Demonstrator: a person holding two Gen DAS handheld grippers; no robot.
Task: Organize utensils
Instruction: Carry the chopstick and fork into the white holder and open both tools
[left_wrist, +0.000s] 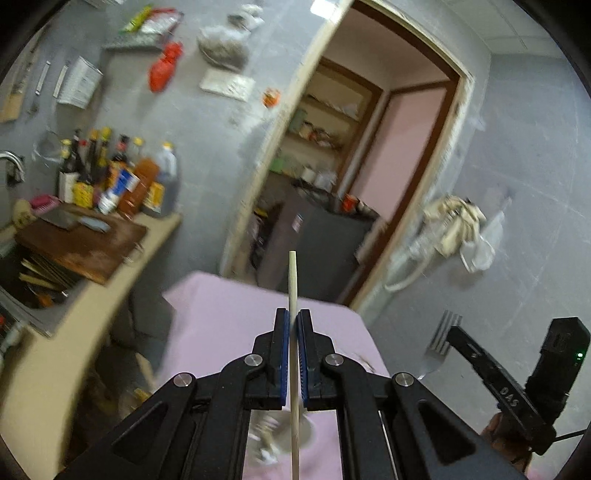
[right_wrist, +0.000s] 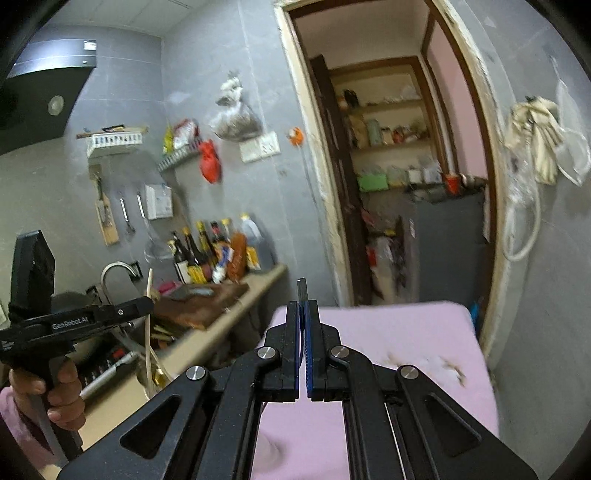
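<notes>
My left gripper (left_wrist: 293, 314) is shut on a pale wooden chopstick (left_wrist: 292, 273), which stands upright between the blue pads and pokes out above and below them. The right wrist view shows the same gripper (right_wrist: 149, 304) at the left, held by a hand (right_wrist: 55, 391), with the chopstick (right_wrist: 148, 332) crossing its tip. My right gripper (right_wrist: 303, 306) is shut on a metal fork (right_wrist: 302, 290), seen edge-on above the pads. In the left wrist view the right gripper (left_wrist: 452, 330) holds that fork (left_wrist: 441, 339) tines up. Both grippers hang above a pink-covered table (right_wrist: 406, 332).
A blurred metal container (left_wrist: 284, 434) sits on the pink cloth (left_wrist: 221, 314) under my left gripper. To the left runs a counter (left_wrist: 110, 295) with sauce bottles (left_wrist: 118, 177), a cutting board (left_wrist: 85, 243) and a sink (right_wrist: 118, 273). An open doorway (right_wrist: 406, 184) lies ahead.
</notes>
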